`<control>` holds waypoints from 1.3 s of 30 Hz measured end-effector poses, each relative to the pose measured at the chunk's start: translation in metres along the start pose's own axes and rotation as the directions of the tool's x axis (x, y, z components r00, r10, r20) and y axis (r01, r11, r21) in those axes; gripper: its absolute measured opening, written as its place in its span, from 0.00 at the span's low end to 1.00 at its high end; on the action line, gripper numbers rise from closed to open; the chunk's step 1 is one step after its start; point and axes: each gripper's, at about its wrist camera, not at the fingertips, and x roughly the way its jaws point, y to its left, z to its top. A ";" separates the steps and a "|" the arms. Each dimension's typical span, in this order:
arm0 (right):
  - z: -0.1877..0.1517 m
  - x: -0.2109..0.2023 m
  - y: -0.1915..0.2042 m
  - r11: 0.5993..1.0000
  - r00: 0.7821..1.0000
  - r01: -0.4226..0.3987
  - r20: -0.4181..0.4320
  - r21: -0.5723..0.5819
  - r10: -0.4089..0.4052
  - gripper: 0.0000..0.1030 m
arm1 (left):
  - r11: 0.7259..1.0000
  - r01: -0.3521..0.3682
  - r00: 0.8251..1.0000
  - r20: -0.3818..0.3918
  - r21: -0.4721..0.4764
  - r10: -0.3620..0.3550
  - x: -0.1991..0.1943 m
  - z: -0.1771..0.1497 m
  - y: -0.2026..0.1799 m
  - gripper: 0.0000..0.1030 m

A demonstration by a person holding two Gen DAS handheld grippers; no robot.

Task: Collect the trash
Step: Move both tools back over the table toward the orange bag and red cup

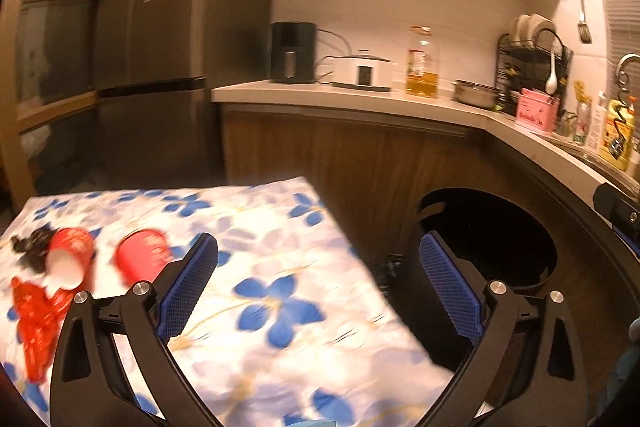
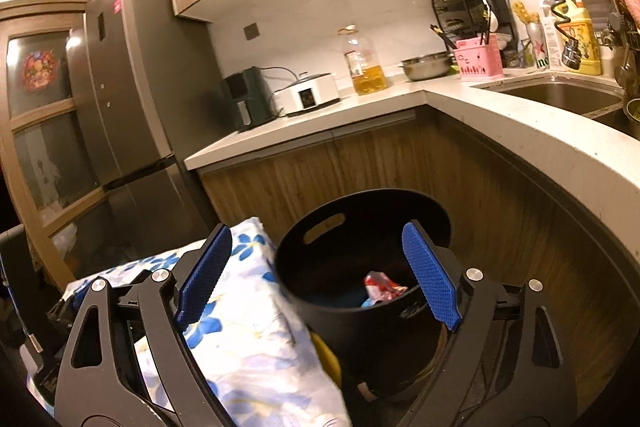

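Note:
Two red paper cups lie tipped over at the left of a table with a blue-flowered cloth. Beside them lie a crumpled red wrapper and a dark scrap. My left gripper stands open over the table's right edge with nothing between its blue pads. A black bin stands on the floor right of the table, with a crumpled red-and-white wrapper inside. My right gripper hangs open just above the bin's mouth, empty.
A wooden cabinet and a pale L-shaped counter run behind the bin, bearing an air fryer, a white cooker, an oil bottle, a pan and a dish rack. A sink sits at the right. A tall grey fridge stands at the left.

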 end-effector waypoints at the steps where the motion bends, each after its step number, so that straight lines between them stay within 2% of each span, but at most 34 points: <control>1: -0.003 -0.004 0.005 1.000 1.000 -0.006 0.006 -0.004 0.006 0.84 | 1.000 -0.010 1.000 -0.002 -0.006 0.010 -0.004 -0.002 0.006 0.94; 12: -0.025 -0.014 0.057 0.996 0.998 -0.052 0.015 -0.069 0.054 0.84 | 0.998 -0.056 0.998 0.023 -0.012 0.057 -0.036 -0.017 0.046 0.94; 20: -0.041 0.004 0.097 0.986 0.992 -0.125 -0.032 -0.115 0.122 0.84 | 0.988 -0.143 0.989 0.020 -0.058 0.144 -0.051 -0.032 0.097 0.94; 23: -0.050 0.011 0.116 0.977 0.987 -0.159 -0.055 -0.140 0.153 0.84 | 0.979 -0.194 0.981 0.019 -0.061 0.195 -0.057 -0.039 0.118 0.94; 29: -0.076 0.035 0.159 0.948 0.962 -0.260 -0.135 -0.185 0.238 0.84 | 0.957 -0.271 0.962 0.006 -0.101 0.273 -0.065 -0.051 0.158 0.94; 39: -0.108 0.083 0.223 0.898 0.911 -0.381 -0.255 -0.221 0.324 0.84 | 0.921 -0.357 0.933 -0.015 -0.156 0.359 -0.070 -0.060 0.201 0.94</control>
